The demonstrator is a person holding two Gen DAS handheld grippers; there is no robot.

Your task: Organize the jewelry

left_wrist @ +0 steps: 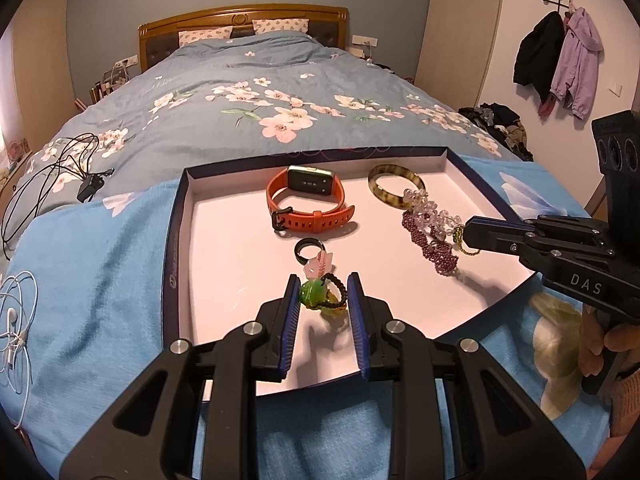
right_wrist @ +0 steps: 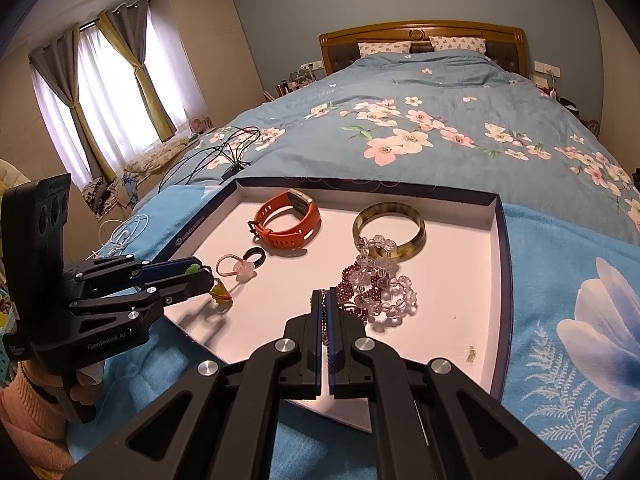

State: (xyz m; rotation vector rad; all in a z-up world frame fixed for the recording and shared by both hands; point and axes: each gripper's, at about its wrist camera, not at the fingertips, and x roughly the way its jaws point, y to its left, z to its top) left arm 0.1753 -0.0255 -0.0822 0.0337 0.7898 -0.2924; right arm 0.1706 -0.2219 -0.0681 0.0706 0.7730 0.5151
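in the shallow box lid [left_wrist: 182,216] lying on the bed, the left claw [left_wrist: 324,300] is clamped on a green bead charm [left_wrist: 312,294] with a dark cord loop, just beside the pink flower charm [left_wrist: 320,266] and black ring [left_wrist: 308,248]. the right claw [right_wrist: 325,300] is pressed together on a thin beaded strand [right_wrist: 325,322] that seems to run into the tangle of purple and clear bead bracelets [right_wrist: 376,288] resting against the amber bangle [right_wrist: 388,226]. a pull here would likely drag the whole tangle, shift the bangle, or snap the strand. on the left, the smooth charm could slip out, or its cord snag the pink charm. the orange watch [left_wrist: 308,200] lies well apart.
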